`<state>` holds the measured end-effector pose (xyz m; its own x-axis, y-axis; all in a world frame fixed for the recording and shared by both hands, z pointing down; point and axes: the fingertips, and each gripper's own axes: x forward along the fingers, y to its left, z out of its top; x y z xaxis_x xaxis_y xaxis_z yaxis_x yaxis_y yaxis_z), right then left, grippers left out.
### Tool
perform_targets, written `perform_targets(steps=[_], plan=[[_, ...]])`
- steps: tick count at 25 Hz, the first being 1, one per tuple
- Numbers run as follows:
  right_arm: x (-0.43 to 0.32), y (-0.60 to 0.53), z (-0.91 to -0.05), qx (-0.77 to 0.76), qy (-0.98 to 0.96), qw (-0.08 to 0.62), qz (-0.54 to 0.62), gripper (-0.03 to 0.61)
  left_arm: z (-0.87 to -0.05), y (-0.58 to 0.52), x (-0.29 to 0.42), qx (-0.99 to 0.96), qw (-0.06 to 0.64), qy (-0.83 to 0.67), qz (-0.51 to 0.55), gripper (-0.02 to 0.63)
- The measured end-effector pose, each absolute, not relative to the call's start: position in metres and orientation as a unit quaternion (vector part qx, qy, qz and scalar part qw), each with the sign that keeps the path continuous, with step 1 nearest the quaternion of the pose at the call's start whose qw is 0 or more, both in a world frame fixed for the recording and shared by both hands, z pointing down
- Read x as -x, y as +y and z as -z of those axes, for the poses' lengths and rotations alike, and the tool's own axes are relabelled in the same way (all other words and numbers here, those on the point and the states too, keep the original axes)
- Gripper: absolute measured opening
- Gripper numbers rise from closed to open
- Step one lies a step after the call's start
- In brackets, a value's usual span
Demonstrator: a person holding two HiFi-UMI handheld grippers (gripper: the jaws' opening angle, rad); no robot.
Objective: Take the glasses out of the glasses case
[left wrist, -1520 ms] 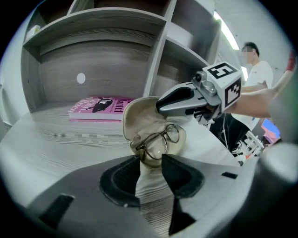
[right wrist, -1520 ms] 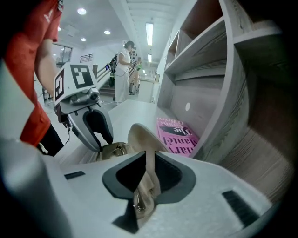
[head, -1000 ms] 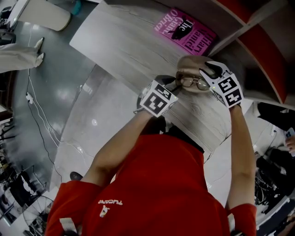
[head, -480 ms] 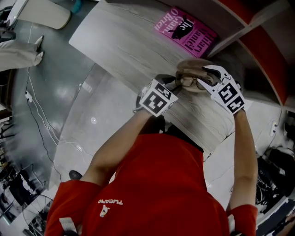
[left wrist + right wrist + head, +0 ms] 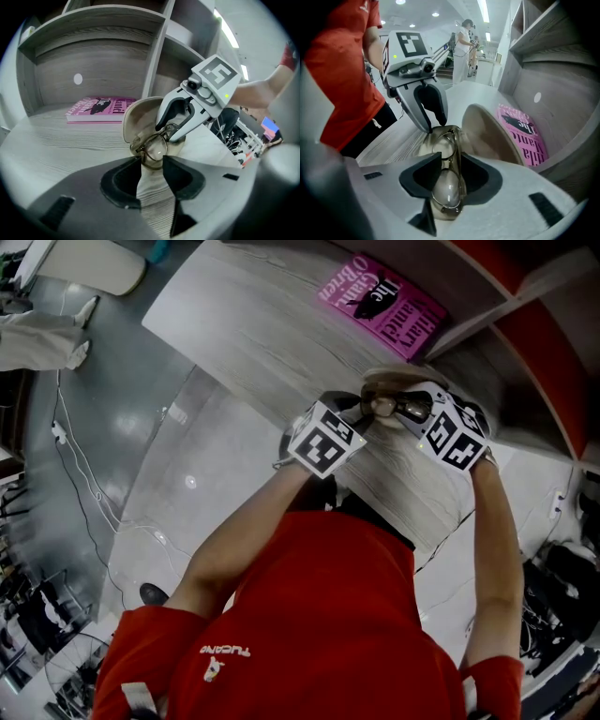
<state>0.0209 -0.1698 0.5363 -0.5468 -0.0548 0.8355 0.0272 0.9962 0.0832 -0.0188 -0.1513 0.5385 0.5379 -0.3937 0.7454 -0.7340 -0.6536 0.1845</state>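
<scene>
An open tan glasses case (image 5: 392, 381) lies on the grey wood desk (image 5: 253, 324), its lid (image 5: 139, 115) standing up. Brown-rimmed glasses (image 5: 389, 408) rest folded in its base. My left gripper (image 5: 152, 165) is shut on the near rim of the case (image 5: 487, 136). From the right, my right gripper (image 5: 451, 154) reaches down over the glasses (image 5: 447, 187). Its jaws have just been closing, with one lens and the frame between the pads, which now touch the frame. In the left gripper view its white fingers (image 5: 171, 110) straddle the glasses (image 5: 154, 146).
A pink book (image 5: 384, 301) lies flat at the back of the desk, under the shelf unit (image 5: 154, 56). The desk's front edge runs just below the grippers. A person's trouser leg and shoes (image 5: 42, 338) show on the floor at far left.
My right gripper has moved left and slightly down onto the glasses, rolling so its marker cube faces differently. The left gripper and the case have stayed put.
</scene>
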Motion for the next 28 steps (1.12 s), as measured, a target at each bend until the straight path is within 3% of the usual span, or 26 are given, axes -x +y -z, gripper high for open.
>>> perform_targets(steps=[10,28], plan=[[-0.024,-0.167,-0.547,0.036,-0.854,0.518,-0.01,0.127,-0.538,-0.151,0.018,-0.846,0.245,-0.326,-0.343,0.137],[-0.017,-0.149,-0.531,0.069,-0.851,0.521,-0.005,0.049,-0.535,-0.15,0.018,-0.852,0.236,-0.312,-0.348,0.137]])
